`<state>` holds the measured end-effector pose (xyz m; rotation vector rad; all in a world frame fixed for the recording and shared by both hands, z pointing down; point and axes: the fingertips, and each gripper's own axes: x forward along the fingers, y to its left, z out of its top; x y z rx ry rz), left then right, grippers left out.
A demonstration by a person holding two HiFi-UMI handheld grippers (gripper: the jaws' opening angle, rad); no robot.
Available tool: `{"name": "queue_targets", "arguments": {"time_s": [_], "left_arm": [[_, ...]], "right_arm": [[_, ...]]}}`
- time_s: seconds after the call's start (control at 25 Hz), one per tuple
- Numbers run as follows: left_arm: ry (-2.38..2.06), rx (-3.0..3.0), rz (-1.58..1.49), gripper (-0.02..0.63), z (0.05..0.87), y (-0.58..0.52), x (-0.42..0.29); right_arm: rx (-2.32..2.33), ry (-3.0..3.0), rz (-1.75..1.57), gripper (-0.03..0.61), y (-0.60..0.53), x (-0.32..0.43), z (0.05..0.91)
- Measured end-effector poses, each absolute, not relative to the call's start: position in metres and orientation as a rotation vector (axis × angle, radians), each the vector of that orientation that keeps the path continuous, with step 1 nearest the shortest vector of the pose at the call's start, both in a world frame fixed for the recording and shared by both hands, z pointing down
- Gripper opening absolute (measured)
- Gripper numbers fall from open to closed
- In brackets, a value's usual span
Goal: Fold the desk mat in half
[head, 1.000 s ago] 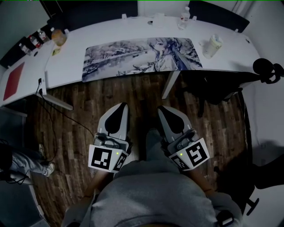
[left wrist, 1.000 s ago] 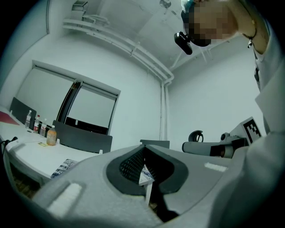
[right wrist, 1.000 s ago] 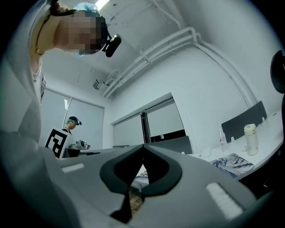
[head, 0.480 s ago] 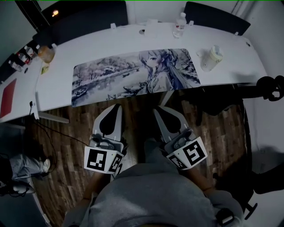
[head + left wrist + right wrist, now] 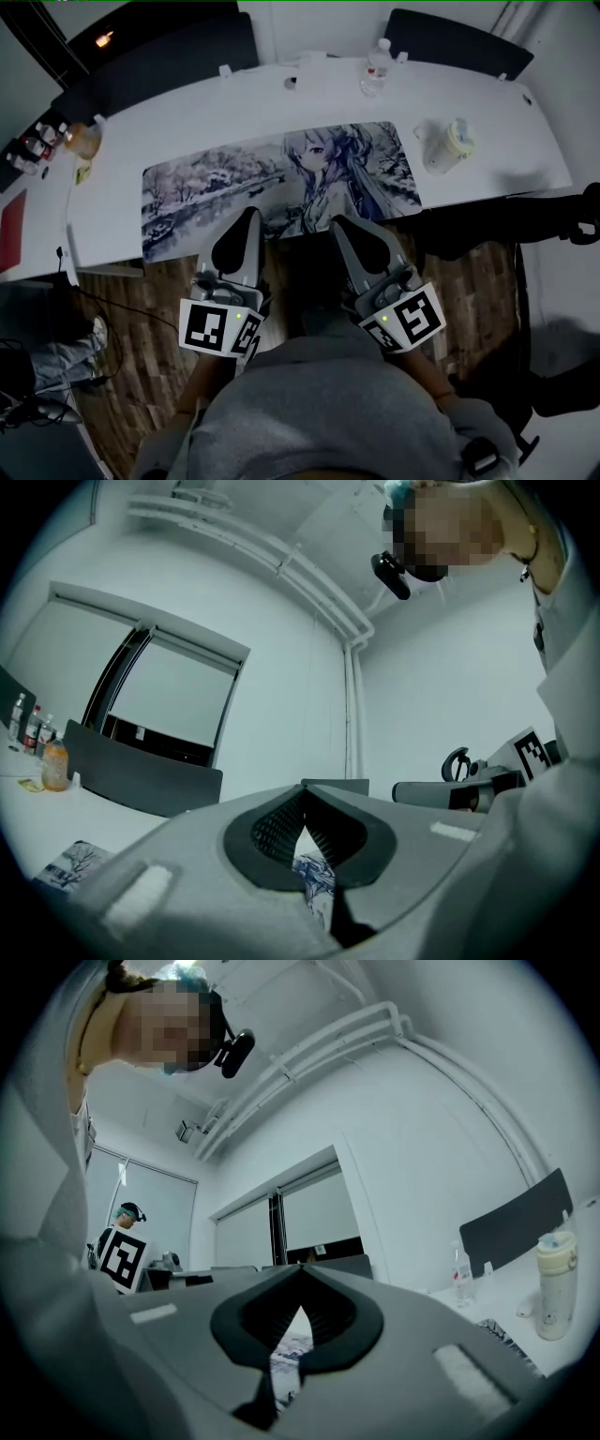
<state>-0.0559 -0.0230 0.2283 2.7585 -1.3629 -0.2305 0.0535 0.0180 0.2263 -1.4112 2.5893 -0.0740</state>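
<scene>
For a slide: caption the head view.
Left gripper and right gripper, jaws shut, at the near edge of the desk mat.

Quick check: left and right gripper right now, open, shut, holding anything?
Left gripper: shut, nothing held.
Right gripper: shut, nothing held.

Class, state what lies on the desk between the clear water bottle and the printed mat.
Nothing: the head view shows only bare white desk between water bottle and desk mat.
</scene>
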Motion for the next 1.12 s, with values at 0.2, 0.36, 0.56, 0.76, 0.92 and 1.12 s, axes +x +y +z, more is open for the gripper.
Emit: {"name": "queue_targets", "arguments": {"time_s": [0.2, 0.36, 0.56, 0.76, 0.92, 1.12], "left_arm": [[-1.331, 2.771, -0.237, -0.002, 0.224, -0.055, -0.039], [-1.328, 2.778, -0.24, -0.002, 0.223, -0.077, -0.027], [-1.33, 2.787, -0.215, -0.002, 0.225, -0.1, -0.012], [-1.31, 2.822, -0.166, -0.002, 0.225, -0.121, 0.003], [-1.25, 2.849, -0.135, -0.002, 0.228, -0.134, 0.016], [-1.132, 2.884, -0.107, -0.002, 0.234, -0.153, 0.035]], "right_arm": [[-1.45, 2.578, -0.066, 0.002, -0.008, 0.072, 0.226], [-1.469, 2.568, -0.072, 0.002, -0.027, 0.086, 0.227], [-1.479, 2.543, -0.07, 0.002, -0.05, 0.103, 0.228], [-1.505, 2.52, -0.079, 0.002, -0.066, 0.118, 0.228], [-1.566, 2.495, -0.111, 0.002, -0.071, 0.131, 0.239], [-1.679, 2.426, -0.128, 0.002, -0.075, 0.148, 0.246]]}}
